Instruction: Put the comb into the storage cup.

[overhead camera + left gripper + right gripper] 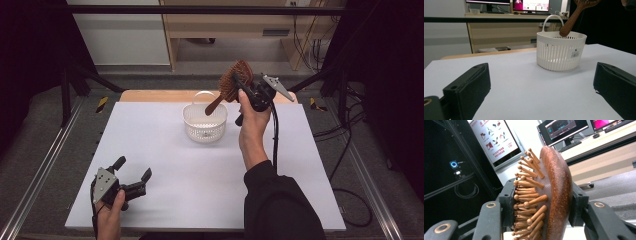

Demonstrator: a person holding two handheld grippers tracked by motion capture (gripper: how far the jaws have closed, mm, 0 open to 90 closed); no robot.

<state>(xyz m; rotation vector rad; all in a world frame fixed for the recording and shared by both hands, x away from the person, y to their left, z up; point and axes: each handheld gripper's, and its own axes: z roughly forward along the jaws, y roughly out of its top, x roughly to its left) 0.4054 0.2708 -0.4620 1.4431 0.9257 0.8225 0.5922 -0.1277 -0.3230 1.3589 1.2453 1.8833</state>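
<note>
A wooden hairbrush (233, 82) with wooden bristles hangs in the air above the white slatted basket (204, 122). My right gripper (241, 80) is shut on the brush head, one jaw on the bristle side and one on the back (556, 192). The handle slants down, its tip (564, 31) at the basket's rim (561, 36). Whether it touches the rim is unclear. My left gripper (134, 168) rests open near the front left of the white table (165, 165), with nothing between its jaws.
The basket (560, 51) has an arched handle and stands at the back middle of the table. A wooden cabinet (235, 25) and cables lie beyond the table's far edge. Metal rails run along both sides.
</note>
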